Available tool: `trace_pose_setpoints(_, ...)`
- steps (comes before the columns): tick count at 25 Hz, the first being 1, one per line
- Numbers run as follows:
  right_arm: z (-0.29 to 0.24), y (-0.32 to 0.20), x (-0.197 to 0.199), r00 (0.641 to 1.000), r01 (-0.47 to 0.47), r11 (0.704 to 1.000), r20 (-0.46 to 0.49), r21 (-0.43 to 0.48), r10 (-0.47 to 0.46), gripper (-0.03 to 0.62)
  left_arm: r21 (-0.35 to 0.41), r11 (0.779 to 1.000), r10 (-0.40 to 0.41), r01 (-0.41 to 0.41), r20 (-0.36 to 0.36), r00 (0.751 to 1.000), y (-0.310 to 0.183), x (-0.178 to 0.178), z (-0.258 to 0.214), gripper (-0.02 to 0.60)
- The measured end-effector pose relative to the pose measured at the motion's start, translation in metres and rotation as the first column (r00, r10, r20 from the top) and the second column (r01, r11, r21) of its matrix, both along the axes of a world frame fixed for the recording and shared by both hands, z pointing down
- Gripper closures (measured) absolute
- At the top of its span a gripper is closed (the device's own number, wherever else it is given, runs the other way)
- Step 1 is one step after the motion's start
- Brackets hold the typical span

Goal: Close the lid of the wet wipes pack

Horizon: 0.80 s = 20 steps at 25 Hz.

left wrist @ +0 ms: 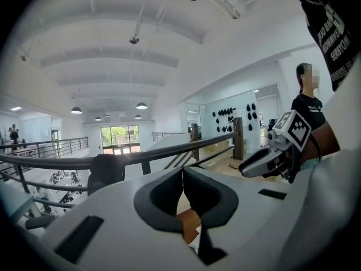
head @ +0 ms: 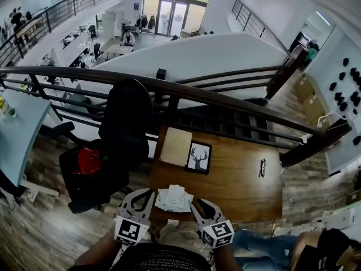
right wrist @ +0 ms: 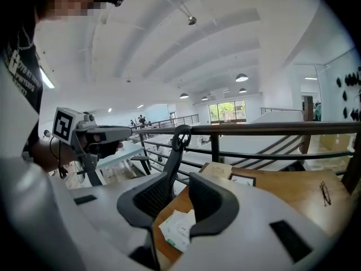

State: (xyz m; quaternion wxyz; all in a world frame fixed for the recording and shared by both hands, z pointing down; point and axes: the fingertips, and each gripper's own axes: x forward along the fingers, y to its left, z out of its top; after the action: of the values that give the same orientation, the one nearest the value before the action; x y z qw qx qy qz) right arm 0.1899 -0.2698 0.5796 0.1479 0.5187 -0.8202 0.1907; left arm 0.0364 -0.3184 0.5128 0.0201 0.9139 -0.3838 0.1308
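Even daylight comes from the tall windows (head: 169, 4) and round ceiling lamps (left wrist: 141, 105); shadows are soft; the wipes pack (head: 175, 199) looks pale, slightly washed out on the counter (head: 237, 179); fisheye distortion bends the railing (head: 186, 92); corners go black.

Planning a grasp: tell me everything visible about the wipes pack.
The wipes pack is a white, soft-looking, crinkled pouch with a rectangular lid panel on top. It lies flat at the near edge of the wooden table, between the left gripper and the right gripper. Neither visibly touches it. Whether the lid is open can't be told.
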Motion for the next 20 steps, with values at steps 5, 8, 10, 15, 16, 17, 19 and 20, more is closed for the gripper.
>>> trace_pose_setpoints(5, 0.031, -0.013, 0.007, 1.000, 0.021, 0.999, 0.011, -0.051, -0.020, 0.473, -0.003, 1.000, 0.001, -0.001, 0.018, 1.000, -0.014, 0.014, 0.008, 0.554)
trace_pose_setpoints(8, 0.051, -0.019, 0.012, 1.000, 0.019, 0.997, 0.021, -0.080, -0.017, 0.473, -0.006, 1.000, 0.012, -0.012, 0.033, 0.999, -0.017, 0.022, 0.012, 0.554)
trace_pose_setpoints(10, 0.066, -0.023, 0.017, 0.999, 0.016, 0.995, 0.031, -0.103, -0.013, 0.473, -0.009, 1.000, 0.013, -0.012, 0.040, 0.999, -0.019, 0.027, 0.016, 0.554)
trace_pose_setpoints(15, 0.108, -0.031, 0.025, 0.998, 0.007, 0.986, 0.069, -0.164, 0.004, 0.473, -0.029, 1.000, 0.013, -0.010, 0.095, 0.995, -0.022, 0.030, 0.032, 0.554)
trace_pose_setpoints(16, 0.116, -0.033, 0.026, 0.998, 0.006, 0.985, 0.061, -0.174, 0.004, 0.473, -0.026, 1.000, 0.011, -0.009, 0.090, 0.996, -0.023, 0.031, 0.034, 0.554)
trace_pose_setpoints(17, 0.124, -0.035, 0.027, 0.999, 0.006, 0.983, 0.054, -0.184, 0.004, 0.473, -0.025, 1.000, 0.006, -0.004, 0.073, 0.997, -0.024, 0.033, 0.035, 0.554)
trace_pose_setpoints(19, 0.137, -0.039, 0.028, 0.999, 0.009, 0.979, 0.047, -0.204, 0.000, 0.473, -0.033, 0.999, 0.002, 0.000, 0.059, 0.998, -0.026, 0.036, 0.037, 0.554)
trace_pose_setpoints(20, 0.144, -0.041, 0.027, 0.999, 0.014, 0.977, 0.049, -0.213, -0.003, 0.473, -0.037, 0.999, 0.006, -0.003, 0.068, 0.998, -0.025, 0.038, 0.038, 0.554)
